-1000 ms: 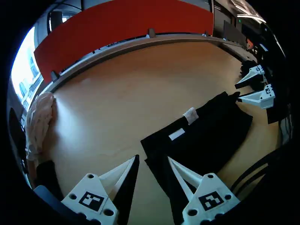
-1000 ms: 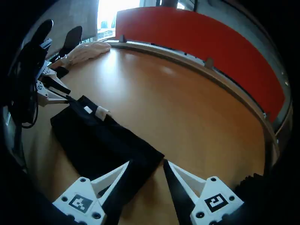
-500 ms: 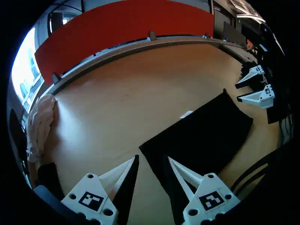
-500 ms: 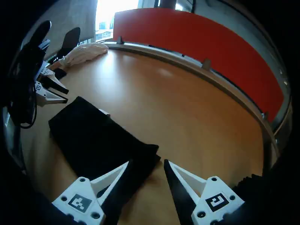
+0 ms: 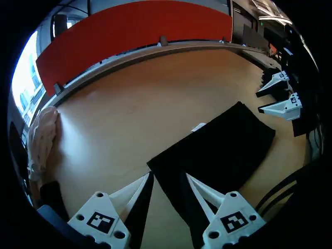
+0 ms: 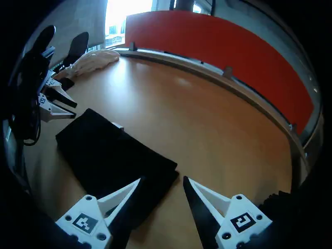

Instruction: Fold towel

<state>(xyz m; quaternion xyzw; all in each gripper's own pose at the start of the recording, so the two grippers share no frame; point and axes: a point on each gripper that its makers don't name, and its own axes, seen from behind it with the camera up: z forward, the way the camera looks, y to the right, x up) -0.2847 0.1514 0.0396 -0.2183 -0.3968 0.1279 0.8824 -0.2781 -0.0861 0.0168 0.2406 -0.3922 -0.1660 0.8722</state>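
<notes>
Black towel (image 5: 216,145): dark cloth folded into a flat rectangle, lying on the worktop between the two tools.
Worktop (image 5: 137,99): smooth orange-brown wood with a curved far edge.
Left tool (image 5: 168,175): two white fingers spread apart, gripping nothing. In the left gripper view the towel's near corner lies just ahead, between the fingertips, and the right-hand finger overlaps the cloth. Whether it touches the cloth cannot be told.
Right tool (image 6: 164,178): white fingers also spread, gripping nothing. In the right gripper view the towel's other end lies just in front, under the left-hand finger, with bare wood ahead of the other finger.
Tools seen from each other: in the left gripper view the right tool sits just beside the towel's far end, fingers apart. In the right gripper view the left tool sits the same way at the opposite end.
White tag (image 5: 199,126): small pale label poking out from the towel's long edge, ahead of the left tool.
Red panel (image 5: 133,29): long red screen standing along the worktop's far edge, well ahead of both tools.
Pale cloth (image 5: 41,137): cream bundle heaped at the worktop's edge, far left of the left tool and well apart from the towel.
Chairs (image 6: 79,43): dark chair backs beyond the pale cloth, below a bright window.
</notes>
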